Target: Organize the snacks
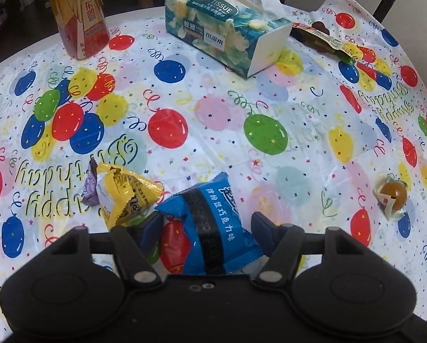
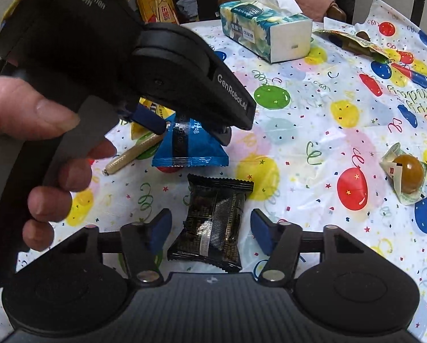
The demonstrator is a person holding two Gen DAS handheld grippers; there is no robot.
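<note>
Blue packet (image 1: 210, 225): lies on the surface between the left gripper (image 1: 206, 230) jaws, which stand apart, not yet clamped.
Black packet (image 2: 213, 225): flat between the right gripper (image 2: 210, 233) jaws, likewise apart.
Neighbours: yellow packet (image 1: 124, 194) just beside the blue one; wrapped egg (image 1: 392, 197) well apart.
Risk: slick film may slip or crumple on closing; the yellow packet could be nudged.

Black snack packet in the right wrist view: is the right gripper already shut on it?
No. The black snack packet lies between the right gripper's open fingers, untouched.
</note>
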